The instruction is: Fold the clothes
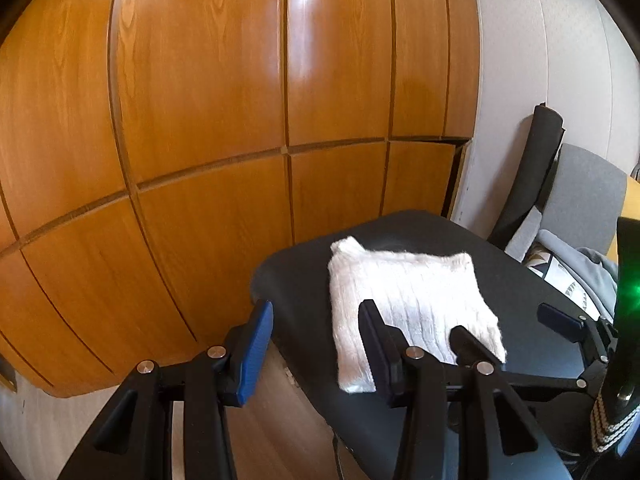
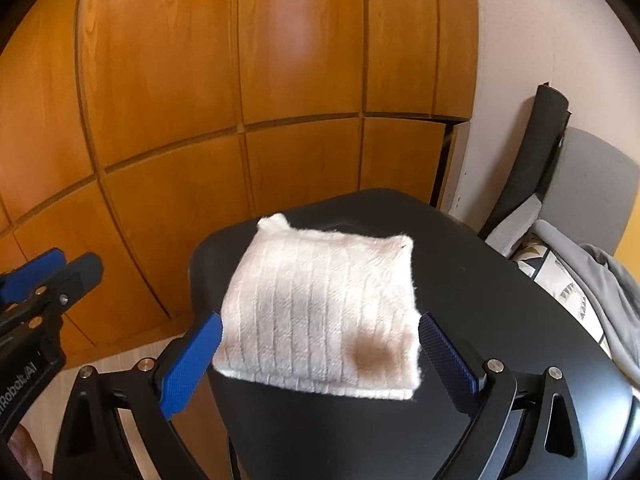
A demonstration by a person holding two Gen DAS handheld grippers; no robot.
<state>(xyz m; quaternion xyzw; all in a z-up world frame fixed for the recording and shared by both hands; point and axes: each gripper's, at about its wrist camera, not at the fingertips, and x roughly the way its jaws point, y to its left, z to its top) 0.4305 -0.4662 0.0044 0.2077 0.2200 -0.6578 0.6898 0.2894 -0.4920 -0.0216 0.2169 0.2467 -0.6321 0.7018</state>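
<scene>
On the dark, rounded tabletop (image 2: 500, 300) a white ribbed knit garment (image 2: 320, 312), folded into a thick square, is seen lying near the left edge, with one loose corner raised at its far side. A brownish patch is visible near its front right corner; whether it is a stain or a shadow cannot be told.

Risk is judged to lie mostly at that edge: if the bundle were nudged leftward by a finger, it could be pushed off the tabletop toward the wooden floor (image 2: 132, 356). The stacked layers could also be dragged apart if only the top one were pinched, and the raised corner could be caught and the fold undone.

The right gripper (image 2: 320, 360) is held low over the near side of the garment, its blue-padded jaws spread wide on either side of the bundle, with nothing clamped. The left gripper (image 1: 316, 344) is held further left, partly beyond the table edge, jaws likewise apart and empty, in front of the orange wood-panelled wall (image 1: 200, 120).
</scene>
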